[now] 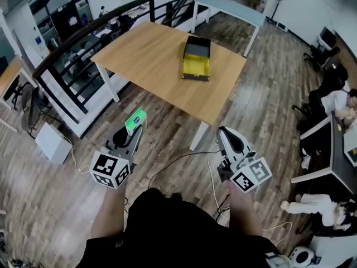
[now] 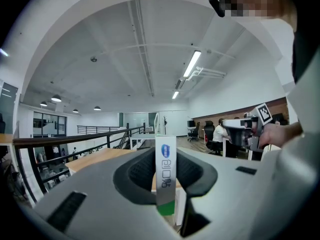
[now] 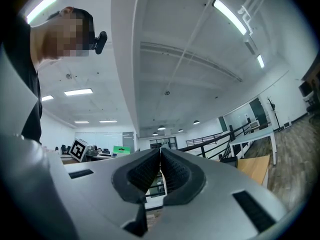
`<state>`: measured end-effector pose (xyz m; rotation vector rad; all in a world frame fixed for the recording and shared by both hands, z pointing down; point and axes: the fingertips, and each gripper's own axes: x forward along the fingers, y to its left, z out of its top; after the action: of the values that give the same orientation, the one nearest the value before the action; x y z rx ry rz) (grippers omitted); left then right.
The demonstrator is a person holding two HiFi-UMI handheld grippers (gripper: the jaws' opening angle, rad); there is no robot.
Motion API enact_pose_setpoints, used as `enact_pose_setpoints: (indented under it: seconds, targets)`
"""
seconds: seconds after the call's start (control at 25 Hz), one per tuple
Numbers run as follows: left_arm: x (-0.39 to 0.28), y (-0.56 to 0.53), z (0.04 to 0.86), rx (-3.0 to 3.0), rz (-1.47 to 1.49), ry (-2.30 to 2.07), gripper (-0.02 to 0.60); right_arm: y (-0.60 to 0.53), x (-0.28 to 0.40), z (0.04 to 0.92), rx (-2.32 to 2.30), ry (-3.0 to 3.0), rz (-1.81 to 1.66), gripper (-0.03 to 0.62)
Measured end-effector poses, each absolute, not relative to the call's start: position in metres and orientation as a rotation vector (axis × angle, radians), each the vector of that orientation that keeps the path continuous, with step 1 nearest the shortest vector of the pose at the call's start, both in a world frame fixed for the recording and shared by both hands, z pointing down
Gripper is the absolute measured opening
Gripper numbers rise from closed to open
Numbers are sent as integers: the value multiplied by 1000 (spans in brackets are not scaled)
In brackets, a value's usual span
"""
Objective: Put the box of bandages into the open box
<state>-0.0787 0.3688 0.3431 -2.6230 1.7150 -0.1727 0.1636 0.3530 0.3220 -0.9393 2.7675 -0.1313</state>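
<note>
above the floor, left gripper [image 1: 135, 128] clamping bandage box [image 1: 135, 119], right gripper [image 1: 225, 137] closed empty

The head view looks steeply down from above the person onto the light wooden rectangular table [image 1: 162, 60] ahead. Each gripper view sits close behind its own claw, the grey left claw [image 2: 166, 156] and the grey right claw [image 3: 160, 151], tilted up toward the white ceiling [image 2: 140, 44]. Both share the black metal railing [image 2: 70, 139].

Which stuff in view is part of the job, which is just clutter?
Job: green-and-white bandage box, clamped in left gripper; open black box with yellow lining, on wooden table.
Lying about: pale blue table; white floor unit; right gripper, shut, empty.
</note>
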Motion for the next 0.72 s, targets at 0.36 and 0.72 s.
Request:
enact_pose_setpoints:
  seconds: [0.36, 0.72]
  targets:
    - [-78, 371, 354, -2632, -170, 1762, 97, 351, 175, 327, -909, 2758, -182, 38]
    - [-81, 333, 369, -2686, -163, 1745, 97, 322, 170, 336, -929, 2773, -232, 38]
